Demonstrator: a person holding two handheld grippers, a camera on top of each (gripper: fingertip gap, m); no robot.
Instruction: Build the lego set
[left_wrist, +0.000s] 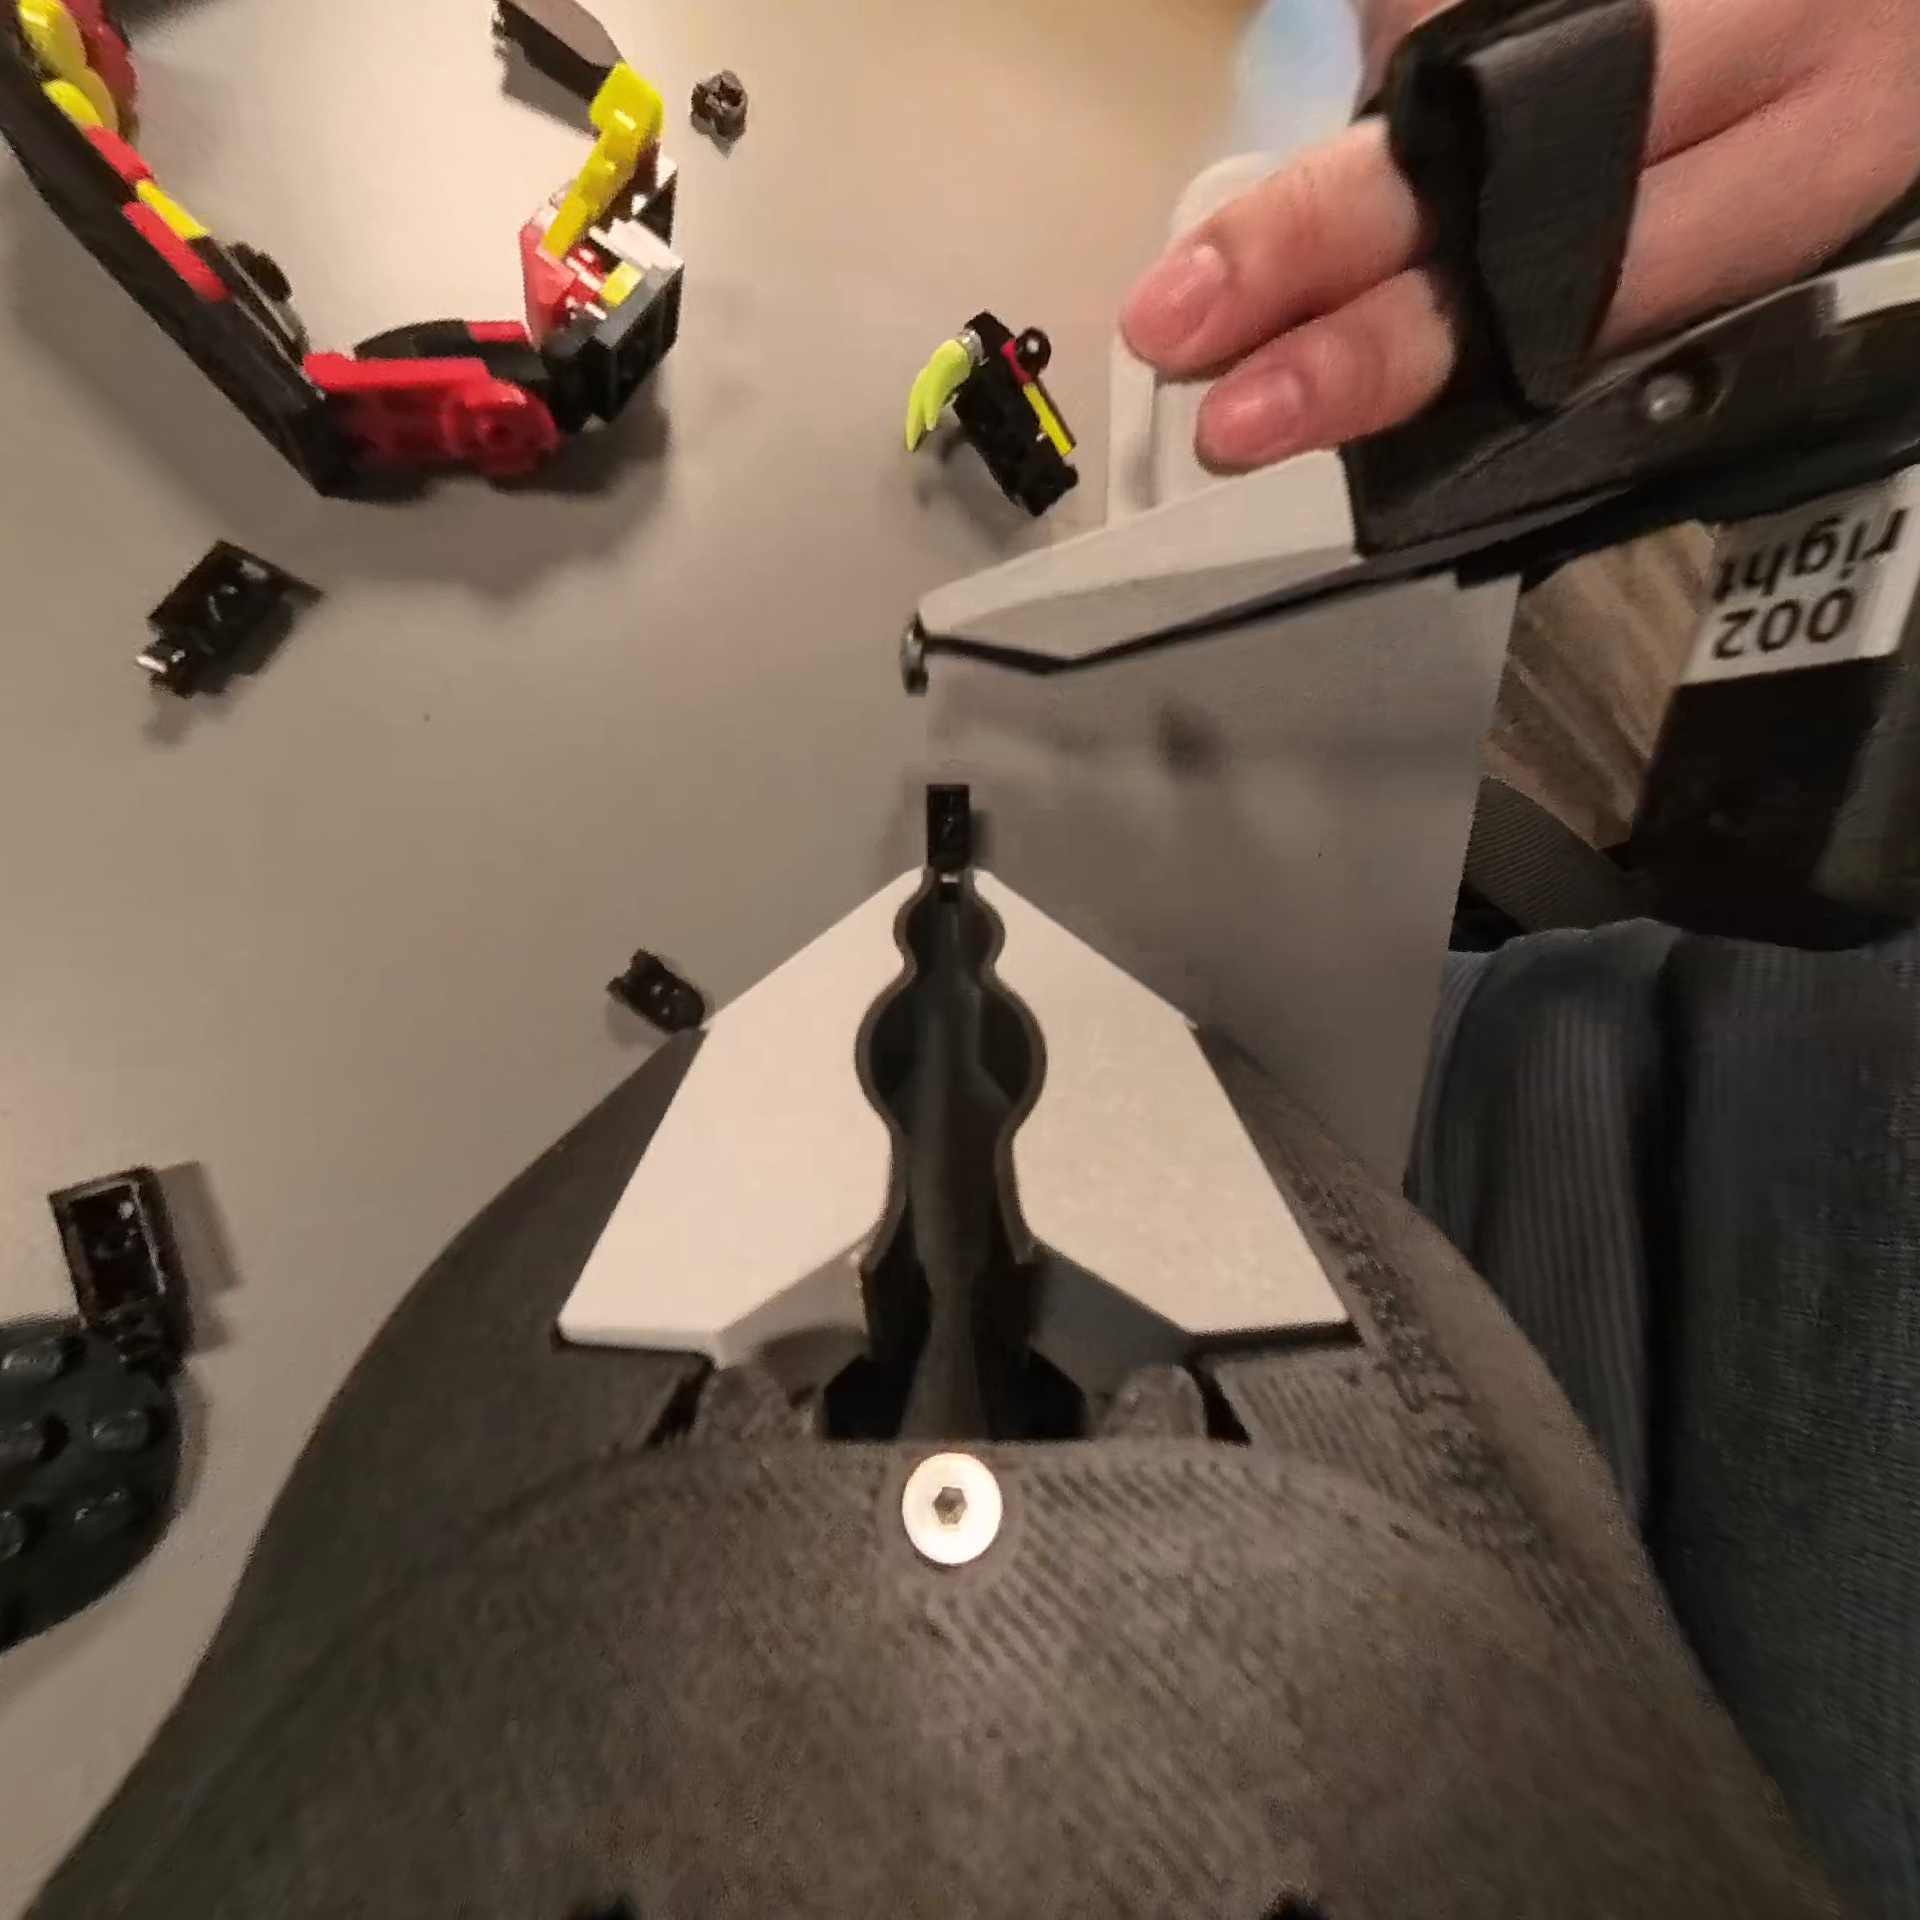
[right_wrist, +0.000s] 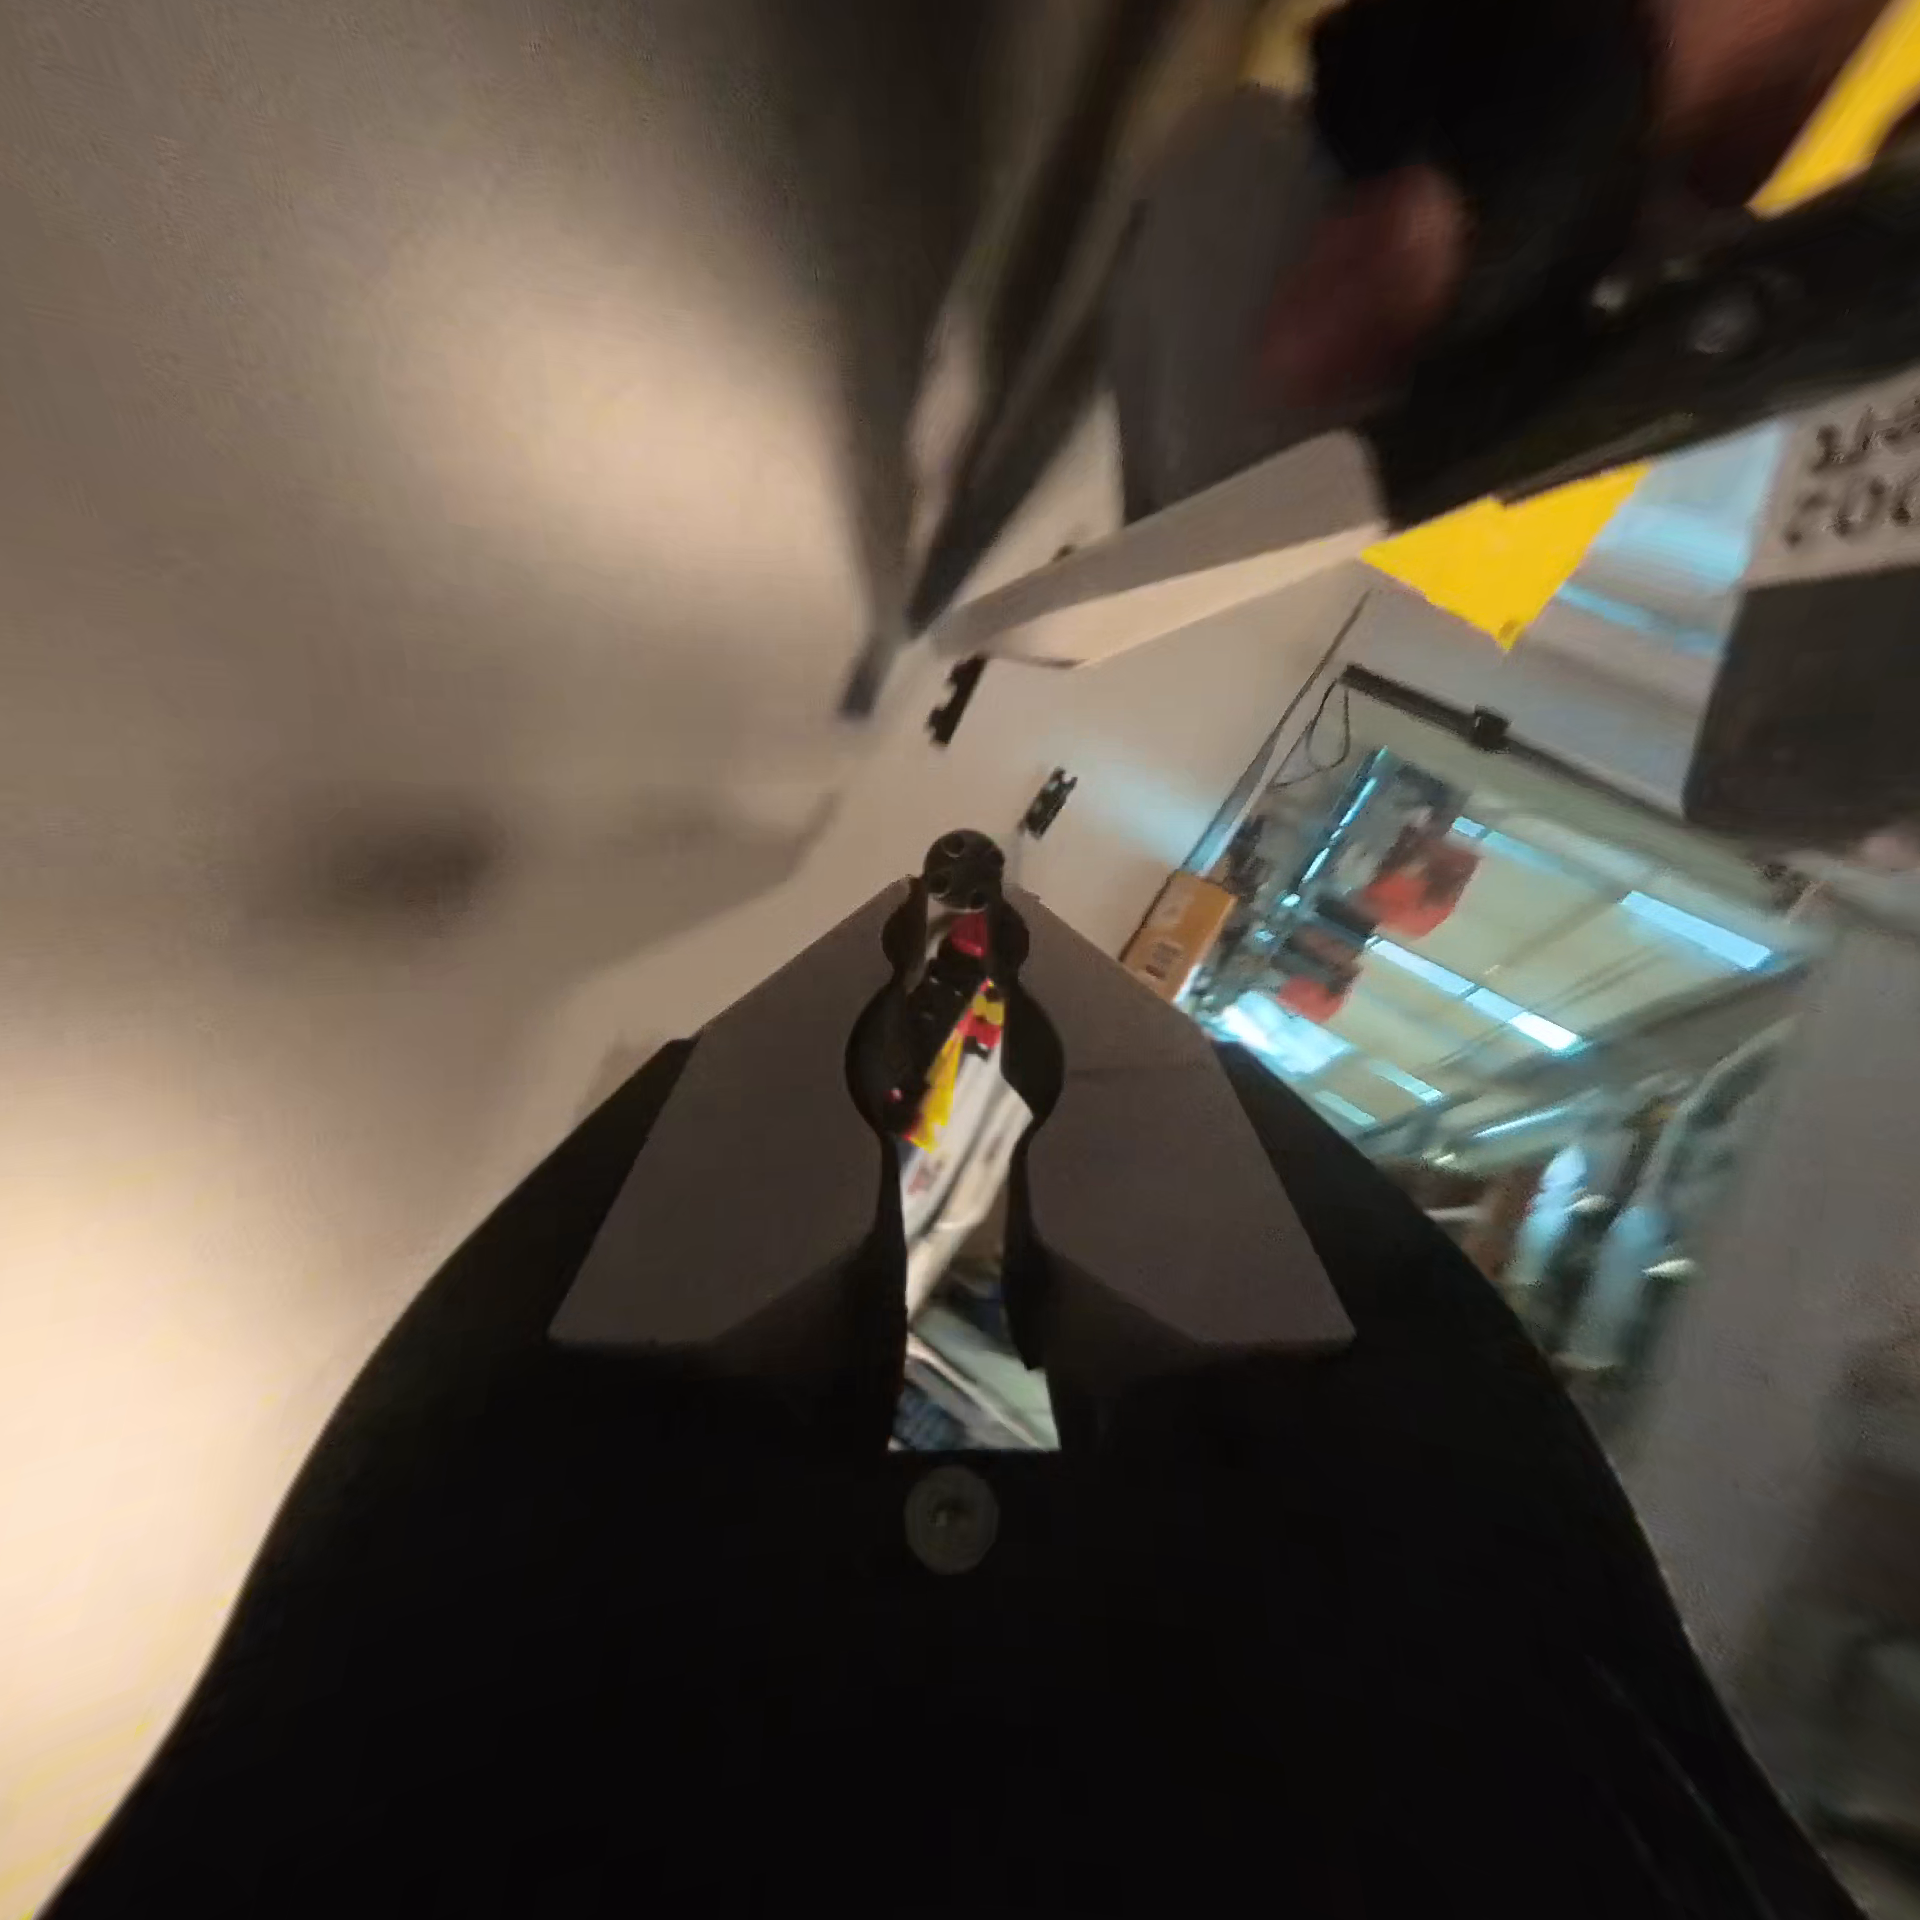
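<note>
In the left wrist view my left gripper (left_wrist: 948, 883) is shut on a small black lego piece (left_wrist: 950, 836) that sticks out past its tips, above the table. My right gripper (left_wrist: 920, 649) comes in from the right just beyond it, shut on a small round black piece (left_wrist: 914, 657); the two pieces are close but apart. In the blurred right wrist view my right gripper (right_wrist: 964, 896) pinches the round black piece (right_wrist: 964, 864), and the left gripper (right_wrist: 966, 639) with its black piece (right_wrist: 954, 698) shows beyond. A curved black, red and yellow lego build (left_wrist: 416, 384) lies at the far left.
A small black sub-assembly with a lime claw (left_wrist: 997, 416) lies near the right gripper. Loose black pieces (left_wrist: 223, 613) (left_wrist: 657, 987) (left_wrist: 120, 1257) (left_wrist: 719, 102) and a black studded round plate (left_wrist: 62, 1455) lie on the grey table (left_wrist: 520, 831). The table edge (left_wrist: 1465, 883) runs along the right, beside a person's trousers (left_wrist: 1662, 1299). Spacing between my two grippers at the tips: around 5 centimeters. My left gripper's tips are some 12 centimeters from the black studded round plate (left_wrist: 62, 1455).
</note>
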